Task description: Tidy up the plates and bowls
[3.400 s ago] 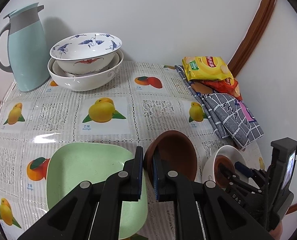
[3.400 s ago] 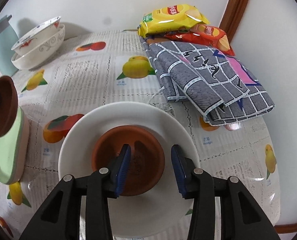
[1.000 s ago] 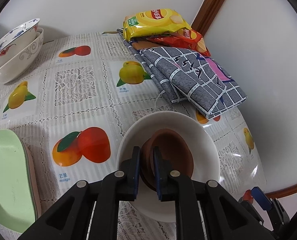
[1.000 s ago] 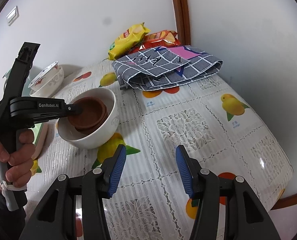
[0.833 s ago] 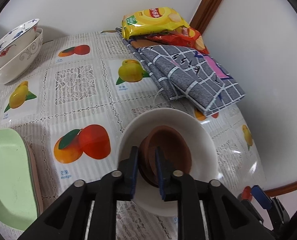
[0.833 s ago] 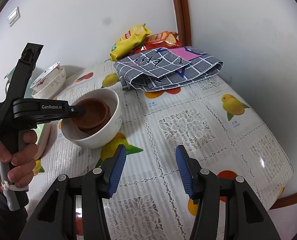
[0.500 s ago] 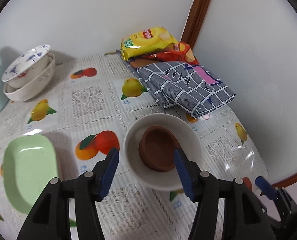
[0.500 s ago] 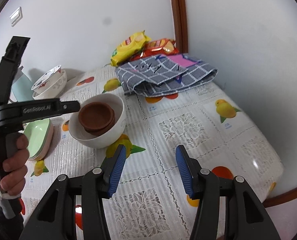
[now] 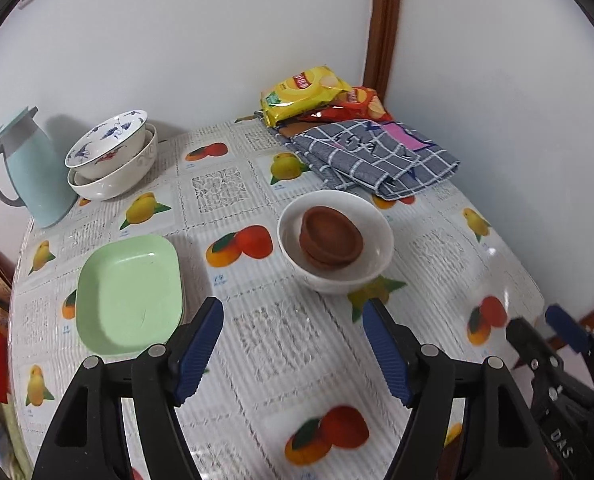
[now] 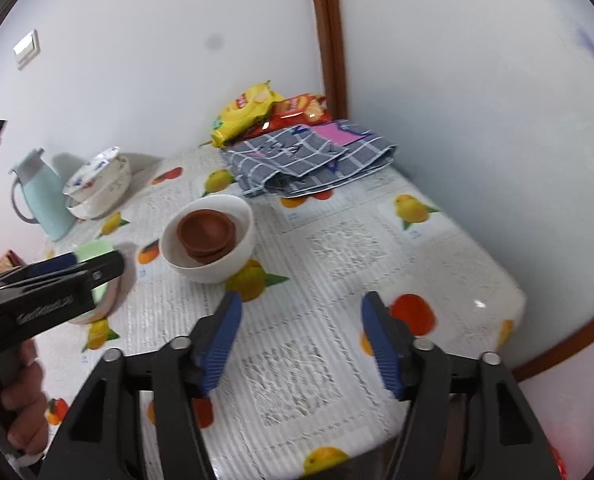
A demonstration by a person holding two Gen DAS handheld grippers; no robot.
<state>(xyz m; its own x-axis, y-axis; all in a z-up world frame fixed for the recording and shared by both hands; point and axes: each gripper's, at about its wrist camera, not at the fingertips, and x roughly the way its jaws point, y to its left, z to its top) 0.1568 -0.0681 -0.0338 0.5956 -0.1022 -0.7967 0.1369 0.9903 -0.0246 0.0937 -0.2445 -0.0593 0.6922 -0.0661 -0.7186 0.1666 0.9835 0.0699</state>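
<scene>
Released, the brown bowls sit nested in the white bowl; both tools, left and right, gape empty

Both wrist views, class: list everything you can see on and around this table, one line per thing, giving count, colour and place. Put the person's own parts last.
brown bowls: two, stacked, inside the white bowl
white bowl: one, mid-table
green dish: one, pale green, left of the white bowl
patterned bowls: a nested stack, white with blue and red, far left by the wall; count unclear
jug: one, pale blue with grey lid, beside the patterned bowls
snack bags: two, yellow and red, far corner
checked cloth: one, grey, folded, in front of the snack bags
tablecloth: one, white with fruit prints, covering the table
left tool: one, black with blue pads, open, empty
right tool: one, black with blue pads, open, empty
</scene>
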